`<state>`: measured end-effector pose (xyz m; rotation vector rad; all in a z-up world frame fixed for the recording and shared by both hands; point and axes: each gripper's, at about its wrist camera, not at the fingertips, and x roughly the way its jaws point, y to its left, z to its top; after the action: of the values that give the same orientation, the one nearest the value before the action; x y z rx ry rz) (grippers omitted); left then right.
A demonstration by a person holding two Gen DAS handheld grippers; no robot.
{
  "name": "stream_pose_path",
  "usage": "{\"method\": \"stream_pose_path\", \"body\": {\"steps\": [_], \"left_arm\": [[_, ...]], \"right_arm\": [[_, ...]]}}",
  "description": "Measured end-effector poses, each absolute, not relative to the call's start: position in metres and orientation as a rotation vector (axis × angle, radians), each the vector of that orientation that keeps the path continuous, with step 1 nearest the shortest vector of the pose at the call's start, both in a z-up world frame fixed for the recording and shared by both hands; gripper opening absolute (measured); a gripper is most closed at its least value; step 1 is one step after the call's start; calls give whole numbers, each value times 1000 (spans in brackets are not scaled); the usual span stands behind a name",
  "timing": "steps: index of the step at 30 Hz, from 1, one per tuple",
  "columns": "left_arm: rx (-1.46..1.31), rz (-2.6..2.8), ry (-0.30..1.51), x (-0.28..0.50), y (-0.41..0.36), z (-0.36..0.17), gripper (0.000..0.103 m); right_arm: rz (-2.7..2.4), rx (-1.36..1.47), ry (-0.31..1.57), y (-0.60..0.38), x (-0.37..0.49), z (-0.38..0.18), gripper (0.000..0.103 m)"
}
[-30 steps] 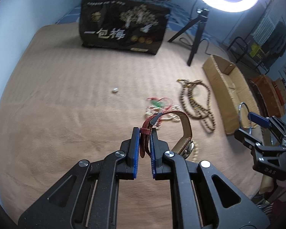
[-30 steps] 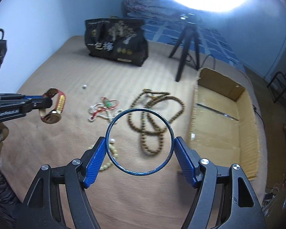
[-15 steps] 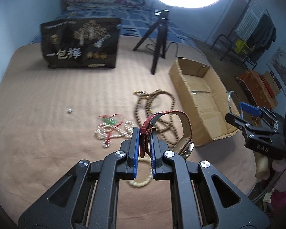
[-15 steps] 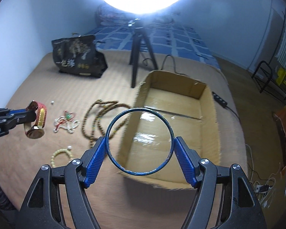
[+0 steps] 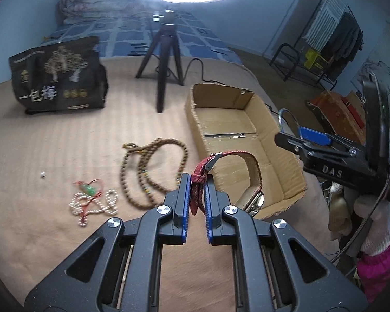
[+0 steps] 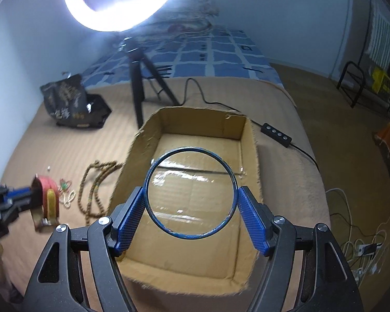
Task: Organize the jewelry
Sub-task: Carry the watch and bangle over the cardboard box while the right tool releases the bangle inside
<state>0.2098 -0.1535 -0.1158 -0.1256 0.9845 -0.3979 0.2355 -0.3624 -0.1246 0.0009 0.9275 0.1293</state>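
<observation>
My left gripper (image 5: 197, 182) is shut on the red strap of a wristwatch (image 5: 244, 156), whose gold case hangs over the near left corner of an open cardboard box (image 5: 195, 119). My right gripper (image 6: 192, 195) is shut on a thin blue bangle (image 6: 153, 217), held flat above the box's floor (image 6: 249, 140). In the right wrist view the left gripper (image 6: 26, 195) with the watch (image 6: 48, 200) shows at the left edge. In the left wrist view the right gripper (image 5: 309, 134) hangs over the box's right side. A brown bead necklace (image 5: 132, 179) and a pearl string with red cord (image 5: 91, 200) lie left of the box.
A black printed bag (image 5: 59, 78) stands at the back left, with a ring-light tripod (image 5: 163, 59) beside the box. A tiny loose bead (image 5: 42, 174) lies on the tan blanket. An inline switch and cable (image 6: 277, 135) run right of the box. Cables clutter the floor at right.
Both grippers have swung right across the bed with the watch and the bangle. The box, earlier off to the right, now lies under the bangle and just beyond the watch.
</observation>
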Motion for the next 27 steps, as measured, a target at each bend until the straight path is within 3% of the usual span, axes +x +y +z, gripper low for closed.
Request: {"method": "stream_pose_path", "body": {"steps": [23, 27], "left_arm": [[-122, -432, 1028, 232, -209, -140, 8], [-123, -451, 1039, 233, -212, -144, 15]], "right_arm": [[120, 60, 952, -382, 268, -140, 72], [101, 67, 962, -381, 270, -143, 72]]}}
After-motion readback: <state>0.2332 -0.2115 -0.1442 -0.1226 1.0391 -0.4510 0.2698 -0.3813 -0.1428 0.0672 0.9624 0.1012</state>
